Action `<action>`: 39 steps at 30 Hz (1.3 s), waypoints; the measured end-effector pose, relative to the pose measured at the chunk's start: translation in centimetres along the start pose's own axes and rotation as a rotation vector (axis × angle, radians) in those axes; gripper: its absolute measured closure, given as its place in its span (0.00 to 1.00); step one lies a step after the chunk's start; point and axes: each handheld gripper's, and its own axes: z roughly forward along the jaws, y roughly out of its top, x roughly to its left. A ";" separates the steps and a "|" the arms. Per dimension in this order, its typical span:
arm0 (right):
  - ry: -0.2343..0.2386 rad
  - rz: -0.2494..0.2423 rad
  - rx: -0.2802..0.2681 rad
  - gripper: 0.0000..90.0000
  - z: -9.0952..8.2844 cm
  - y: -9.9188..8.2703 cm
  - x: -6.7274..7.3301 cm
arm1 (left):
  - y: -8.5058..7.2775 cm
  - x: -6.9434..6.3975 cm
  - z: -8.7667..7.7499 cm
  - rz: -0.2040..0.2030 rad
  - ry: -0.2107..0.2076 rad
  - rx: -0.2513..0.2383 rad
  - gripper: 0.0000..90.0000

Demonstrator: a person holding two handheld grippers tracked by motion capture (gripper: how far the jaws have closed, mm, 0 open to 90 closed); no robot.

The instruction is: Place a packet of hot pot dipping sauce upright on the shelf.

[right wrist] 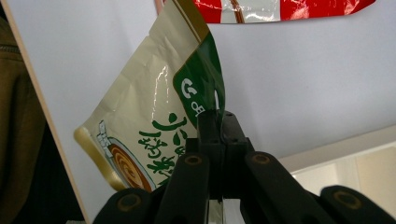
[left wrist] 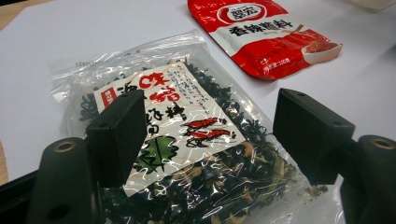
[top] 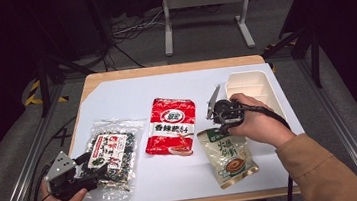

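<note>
Right tongs (right wrist: 218, 122) are clamped tight on the top edge of the green-and-beige pouch (top: 227, 156), lower right of centre. Left tongs (left wrist: 210, 135) sit wide open over the seaweed bag (left wrist: 187, 149), lower left.

The left claw (left wrist: 210, 135) rises from the bottom of the frame with its two black jaws standing wide apart, nothing pressed between them. Behind and between the jaws lies a clear seaweed packet (left wrist: 182, 140) with a white label printed in red, flat on the white table (left wrist: 93, 32). At the upper right of the frame lies a red sauce packet (left wrist: 266, 37), apart from the seaweed packet.
</note>
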 end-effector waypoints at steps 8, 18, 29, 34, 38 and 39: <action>-0.025 -0.019 -0.034 1.00 -2.5 0.1 1.1 | -0.1 0.3 0.0 -0.015 0.000 0.003 0.30; -0.054 -0.004 -0.116 1.00 -5.1 -0.5 1.4 | -0.2 0.4 0.0 -0.022 0.001 0.004 0.30; -0.129 0.036 -0.187 1.00 -6.9 -0.8 1.1 | -0.2 0.5 0.0 -0.028 0.002 0.001 0.30; -0.148 0.035 -0.221 1.00 -7.7 -0.8 0.9 | -0.2 0.5 -0.1 -0.029 0.001 0.000 0.30; -0.165 0.037 -0.245 1.00 -8.2 -0.9 0.8 | -0.2 0.5 -0.1 -0.030 0.001 -0.002 0.30; -0.172 0.033 -0.247 1.00 -8.4 -0.9 0.8 | -0.2 0.5 -0.1 -0.032 0.001 -0.002 0.29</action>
